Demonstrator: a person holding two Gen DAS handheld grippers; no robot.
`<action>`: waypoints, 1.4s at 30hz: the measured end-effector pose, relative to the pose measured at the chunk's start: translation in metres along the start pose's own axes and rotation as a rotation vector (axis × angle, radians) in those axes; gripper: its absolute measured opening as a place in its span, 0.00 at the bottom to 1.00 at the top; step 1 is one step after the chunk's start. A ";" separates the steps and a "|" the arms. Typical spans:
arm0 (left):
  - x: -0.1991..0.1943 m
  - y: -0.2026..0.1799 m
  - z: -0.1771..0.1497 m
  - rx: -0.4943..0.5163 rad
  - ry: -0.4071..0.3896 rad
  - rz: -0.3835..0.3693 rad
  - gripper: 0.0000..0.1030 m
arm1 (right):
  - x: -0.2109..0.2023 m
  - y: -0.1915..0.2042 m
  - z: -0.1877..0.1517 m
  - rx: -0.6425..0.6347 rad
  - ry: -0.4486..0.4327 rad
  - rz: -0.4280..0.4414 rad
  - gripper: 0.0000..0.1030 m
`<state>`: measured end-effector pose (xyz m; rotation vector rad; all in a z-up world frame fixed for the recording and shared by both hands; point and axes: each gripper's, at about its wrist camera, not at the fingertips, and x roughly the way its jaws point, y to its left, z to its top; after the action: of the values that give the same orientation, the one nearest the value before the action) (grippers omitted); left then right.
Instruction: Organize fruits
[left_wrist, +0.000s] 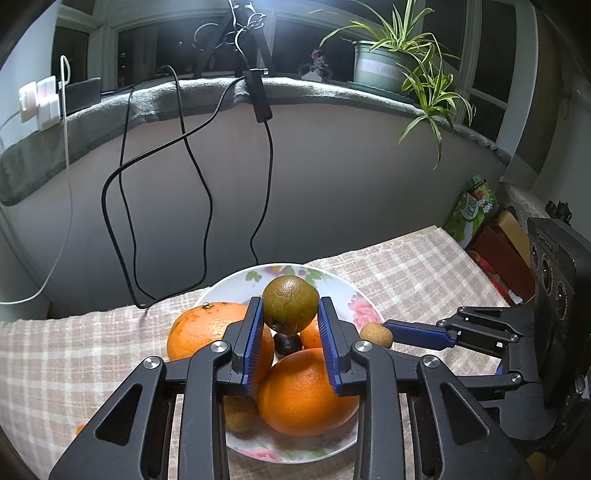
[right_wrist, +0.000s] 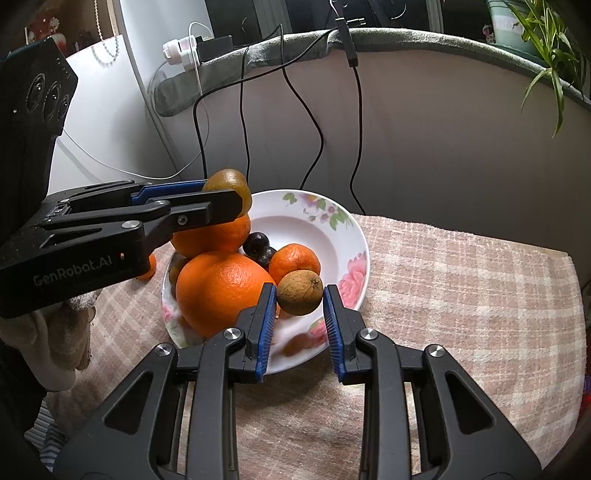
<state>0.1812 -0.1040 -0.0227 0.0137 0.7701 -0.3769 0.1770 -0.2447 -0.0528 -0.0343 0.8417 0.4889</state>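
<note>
My left gripper (left_wrist: 290, 301) is shut on a round green-brown fruit (left_wrist: 290, 306) and holds it above a white flowered plate (left_wrist: 364, 299). On the plate lie a large orange (left_wrist: 306, 391), a second orange (left_wrist: 199, 332), a small tangerine (right_wrist: 294, 260), dark round fruits (right_wrist: 258, 242) and a small yellowish fruit (left_wrist: 240, 413). My right gripper (right_wrist: 300, 288) is shut on a small brown fruit (right_wrist: 299, 291) over the plate's near right rim (right_wrist: 364, 266). In the right wrist view the left gripper (right_wrist: 225, 192) comes in from the left with its green fruit (right_wrist: 231, 184).
The plate stands on a checked cloth (right_wrist: 461, 295) over the table. Black cables (left_wrist: 192, 166) hang down the wall behind. A small orange fruit (right_wrist: 147, 269) lies on the cloth left of the plate. Boxes (left_wrist: 495, 251) stand at the far right, and a potted plant (left_wrist: 384, 62) sits on the sill.
</note>
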 end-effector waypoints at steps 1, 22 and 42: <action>0.000 0.000 0.000 -0.001 0.000 0.002 0.32 | 0.000 0.000 0.000 0.000 0.000 0.000 0.26; -0.011 0.002 0.001 -0.011 -0.020 0.018 0.61 | -0.017 0.011 0.002 -0.048 -0.052 -0.050 0.69; -0.028 0.004 -0.005 -0.036 -0.024 0.066 0.70 | -0.037 0.023 -0.001 -0.072 -0.090 -0.136 0.83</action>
<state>0.1610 -0.0905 -0.0080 0.0011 0.7503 -0.2997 0.1459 -0.2386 -0.0231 -0.1344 0.7284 0.3902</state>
